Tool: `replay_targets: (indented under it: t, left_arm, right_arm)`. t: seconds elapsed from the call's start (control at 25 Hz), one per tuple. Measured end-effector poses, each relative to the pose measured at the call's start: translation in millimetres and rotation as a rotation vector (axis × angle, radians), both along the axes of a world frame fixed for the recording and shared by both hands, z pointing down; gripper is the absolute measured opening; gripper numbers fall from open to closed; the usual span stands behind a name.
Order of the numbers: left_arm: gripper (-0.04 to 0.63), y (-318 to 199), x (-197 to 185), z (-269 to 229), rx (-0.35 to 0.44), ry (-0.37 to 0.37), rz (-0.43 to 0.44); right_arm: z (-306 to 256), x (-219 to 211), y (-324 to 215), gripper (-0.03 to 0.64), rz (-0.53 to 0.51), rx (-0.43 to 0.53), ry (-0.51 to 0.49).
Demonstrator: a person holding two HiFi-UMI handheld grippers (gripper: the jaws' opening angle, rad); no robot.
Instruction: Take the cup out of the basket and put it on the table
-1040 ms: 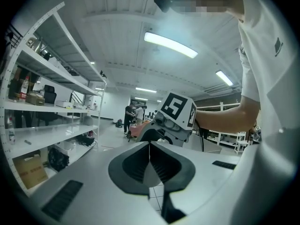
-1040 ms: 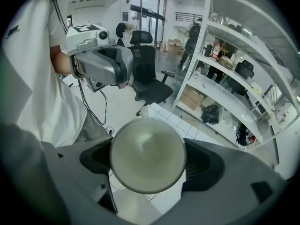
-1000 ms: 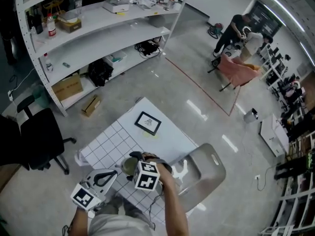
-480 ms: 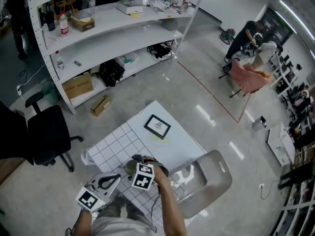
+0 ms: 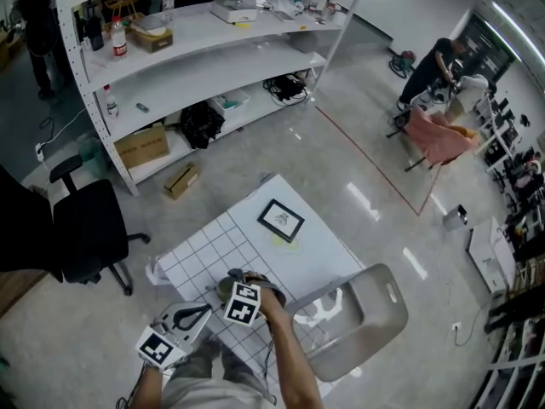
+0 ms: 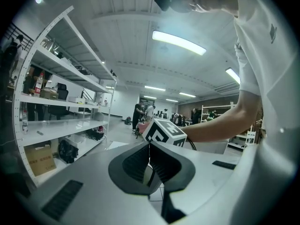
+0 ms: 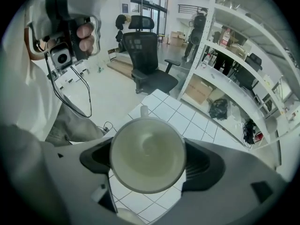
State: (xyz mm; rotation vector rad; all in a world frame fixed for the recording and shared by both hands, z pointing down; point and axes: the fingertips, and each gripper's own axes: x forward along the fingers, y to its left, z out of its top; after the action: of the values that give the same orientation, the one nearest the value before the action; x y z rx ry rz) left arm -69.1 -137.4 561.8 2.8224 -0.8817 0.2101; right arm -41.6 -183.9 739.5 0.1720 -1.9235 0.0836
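The cup (image 7: 147,153) is out of the basket (image 5: 385,320). It sits between the two jaws of the right gripper (image 7: 149,163), which press on its sides, one on each. Its open mouth faces the gripper's camera, it looks empty inside, and its small handle points away. Under it I see the squared part of the white table (image 5: 317,247). I cannot tell whether the cup touches the table.

The left gripper (image 6: 150,159) is just beside the right one, at the near edge of the table. Its jaws are pressed together with nothing between them.

The grey basket lies at the right side of the table, touching its edge. A dark picture frame (image 5: 281,220) lies on the far part of the table, well apart from the cup. Behind stand a white shelf rack (image 5: 204,54) and a black office chair (image 5: 85,228).
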Motion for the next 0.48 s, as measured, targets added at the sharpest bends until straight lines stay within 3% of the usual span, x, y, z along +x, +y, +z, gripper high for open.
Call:
replay_targets:
  t: [0.48]
  left_arm:
    - [0.012,-1.1,-9.2,11.8,-0.032,-0.001,-0.024]
  right_arm:
    - [43.3,-6.6,-3.2,0.437,0.016,-0.014,0.002]
